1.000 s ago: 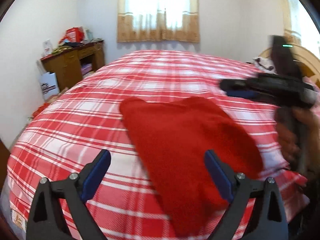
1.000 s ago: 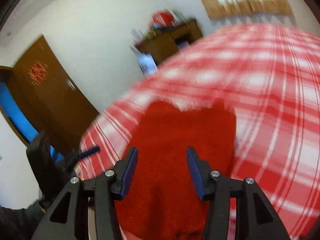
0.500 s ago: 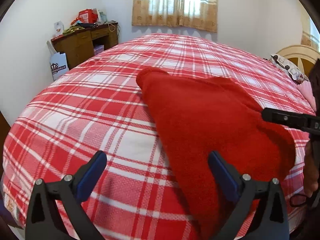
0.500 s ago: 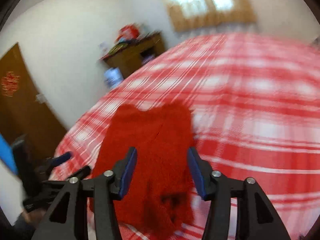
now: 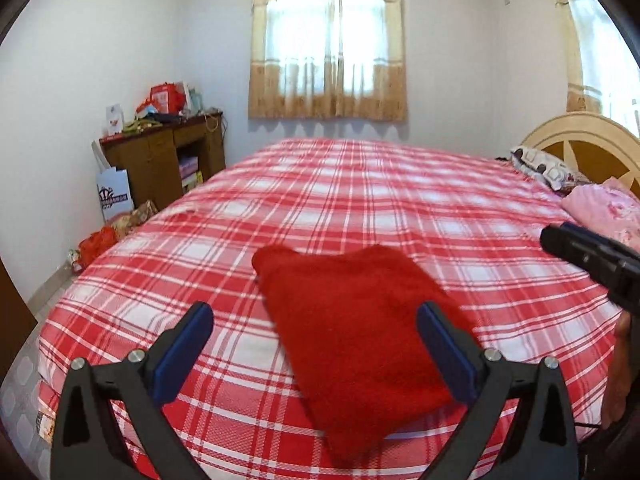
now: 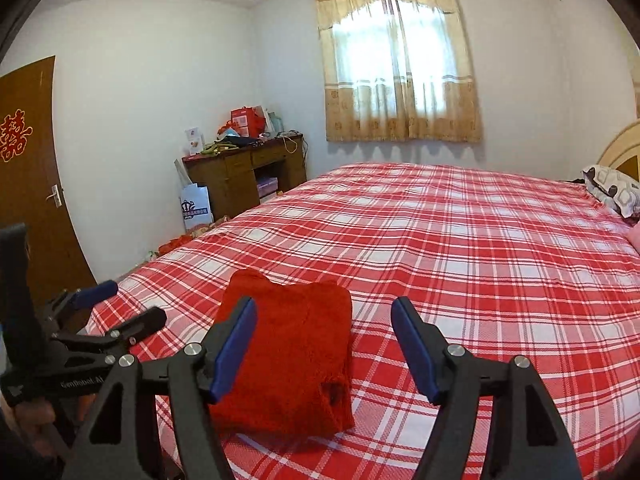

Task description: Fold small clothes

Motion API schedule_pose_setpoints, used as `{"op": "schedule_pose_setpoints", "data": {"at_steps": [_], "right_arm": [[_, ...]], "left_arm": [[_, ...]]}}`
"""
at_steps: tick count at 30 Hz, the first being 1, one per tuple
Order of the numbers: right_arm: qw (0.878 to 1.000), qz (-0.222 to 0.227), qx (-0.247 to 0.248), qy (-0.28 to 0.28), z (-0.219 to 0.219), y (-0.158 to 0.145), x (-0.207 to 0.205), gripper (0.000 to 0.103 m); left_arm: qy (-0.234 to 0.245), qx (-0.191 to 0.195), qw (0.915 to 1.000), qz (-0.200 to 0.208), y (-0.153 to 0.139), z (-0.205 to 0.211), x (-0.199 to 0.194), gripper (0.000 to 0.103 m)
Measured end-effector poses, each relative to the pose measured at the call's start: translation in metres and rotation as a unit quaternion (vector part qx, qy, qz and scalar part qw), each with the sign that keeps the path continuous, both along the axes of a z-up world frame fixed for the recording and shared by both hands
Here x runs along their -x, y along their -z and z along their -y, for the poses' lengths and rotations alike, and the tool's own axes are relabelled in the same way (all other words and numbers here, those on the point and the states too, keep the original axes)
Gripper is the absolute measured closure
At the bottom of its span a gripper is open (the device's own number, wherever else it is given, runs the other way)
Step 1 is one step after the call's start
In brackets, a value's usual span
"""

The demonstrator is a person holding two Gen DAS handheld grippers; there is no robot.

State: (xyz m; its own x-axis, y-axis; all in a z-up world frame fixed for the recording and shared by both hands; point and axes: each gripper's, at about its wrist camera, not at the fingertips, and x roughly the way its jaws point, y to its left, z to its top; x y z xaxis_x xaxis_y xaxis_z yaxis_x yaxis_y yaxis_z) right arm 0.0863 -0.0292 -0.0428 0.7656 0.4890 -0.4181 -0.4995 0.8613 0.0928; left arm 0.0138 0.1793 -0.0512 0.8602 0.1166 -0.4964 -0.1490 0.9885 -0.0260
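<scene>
A folded red knit garment lies flat on the red plaid bed, near its front edge; it also shows in the right wrist view. My left gripper is open and empty, raised above the garment's near side. My right gripper is open and empty, above and in front of the garment. The right gripper shows at the right edge of the left wrist view. The left gripper shows at the left of the right wrist view.
A wooden desk with clutter stands against the far left wall, a white bag beside it. Pillows and pink cloth lie by the headboard on the right. A brown door is at the left.
Both grippers have pulled back and risen from the garment, so it looks smaller and farther. The right gripper has opened wider. The garment lies still.
</scene>
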Motion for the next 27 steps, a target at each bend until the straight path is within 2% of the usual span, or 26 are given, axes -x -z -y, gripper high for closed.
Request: {"op": "schedule_pose_setpoints", "data": {"at_steps": [7, 27], "right_arm": [[1.0, -0.001, 0.002, -0.003, -0.0001, 0.0013, 0.0017, 0.032], [1.0, -0.007, 0.0, -0.007, -0.0022, -0.0004, 0.0084, 0.032]], "left_arm": [[0.006, -0.007, 0.9997, 0.021, -0.0123, 0.0052, 0.005, 0.0], [0.005, -0.008, 0.9997, 0.021, -0.0101, 0.0058, 0.0027, 0.0]]}}
